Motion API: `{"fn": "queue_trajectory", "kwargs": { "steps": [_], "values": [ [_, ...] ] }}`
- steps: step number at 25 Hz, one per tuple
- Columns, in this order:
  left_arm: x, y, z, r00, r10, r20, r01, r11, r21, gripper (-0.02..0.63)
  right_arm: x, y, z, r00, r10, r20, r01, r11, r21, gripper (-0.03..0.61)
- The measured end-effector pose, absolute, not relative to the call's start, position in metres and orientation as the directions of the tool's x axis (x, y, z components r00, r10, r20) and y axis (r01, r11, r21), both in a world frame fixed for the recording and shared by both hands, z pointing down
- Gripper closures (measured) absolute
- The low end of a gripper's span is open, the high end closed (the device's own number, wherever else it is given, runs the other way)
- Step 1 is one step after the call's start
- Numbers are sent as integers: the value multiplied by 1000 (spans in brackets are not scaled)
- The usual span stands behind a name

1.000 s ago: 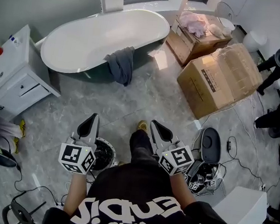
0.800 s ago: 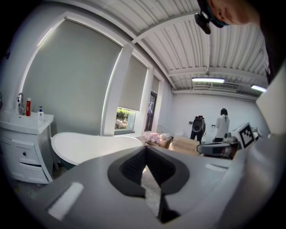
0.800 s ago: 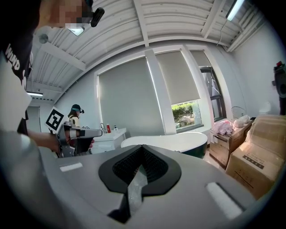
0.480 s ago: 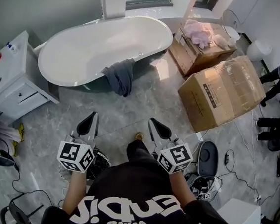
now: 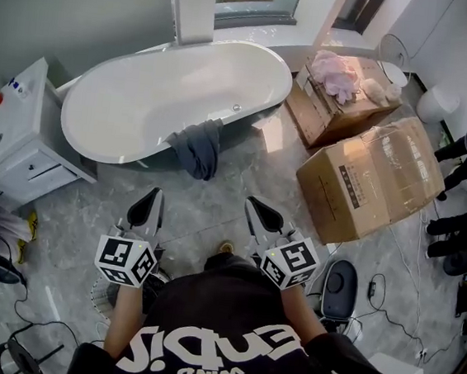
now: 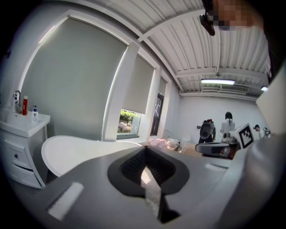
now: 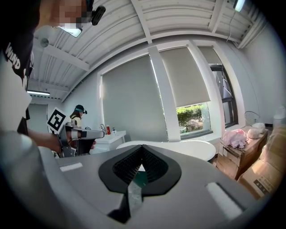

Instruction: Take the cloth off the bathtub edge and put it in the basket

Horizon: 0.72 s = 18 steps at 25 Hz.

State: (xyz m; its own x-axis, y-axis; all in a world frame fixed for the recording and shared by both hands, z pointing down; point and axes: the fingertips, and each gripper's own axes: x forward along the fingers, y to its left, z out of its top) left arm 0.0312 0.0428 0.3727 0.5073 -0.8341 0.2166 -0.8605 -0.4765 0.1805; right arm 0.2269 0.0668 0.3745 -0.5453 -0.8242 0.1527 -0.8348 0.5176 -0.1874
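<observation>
Dark grey cloth (image 5: 196, 147) hangs over the near rim of the tub (image 5: 135, 101), half inside and half trailing down the dark outer wall towards the floor. It is untouched; nothing holds it.

The person stands well back from the tub, on the tiled floor, facing it. Left gripper (image 5: 154, 197): jaws pressed together, nothing between them. Right gripper (image 5: 256, 205): jaws likewise closed tip to tip, empty. Both point roughly level towards the tub, side by side and apart from each other.

A round, mesh-like container (image 5: 100, 291) sits low by the person's left side, partly hidden under the left gripper's marker cube. It may be the basket; I cannot confirm this.

Beyond the tub: a white cabinet (image 5: 14, 138) to its left, and cardboard boxes (image 5: 376, 176) to its right, one carrying a pink bundle (image 5: 338, 73).

Assessment: no step of the task is complete. Outstanding: reach the tub, open a gripper, take the cloth, lift it clear of the rim, carry it to the basket and release.
</observation>
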Motion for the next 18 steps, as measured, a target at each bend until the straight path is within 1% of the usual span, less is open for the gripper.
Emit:
{"fn": "queue_trajectory", "kwargs": {
  "steps": [10,15,18],
  "values": [
    [58,-20,375,473,-854,217,-878,-436,197,617,256,-5,379,-588,-795,151,-806,559,-193,569],
    [73,-32,378,465,-860,212,-883,-432,184,617,273,-28,391,-603,-781,164,-795,572,-203,569],
    [72,-32,379,457,-860,228,-887,-423,183,617,270,-37,395,-614,-769,178,-787,577,-219,569]
  ]
}}
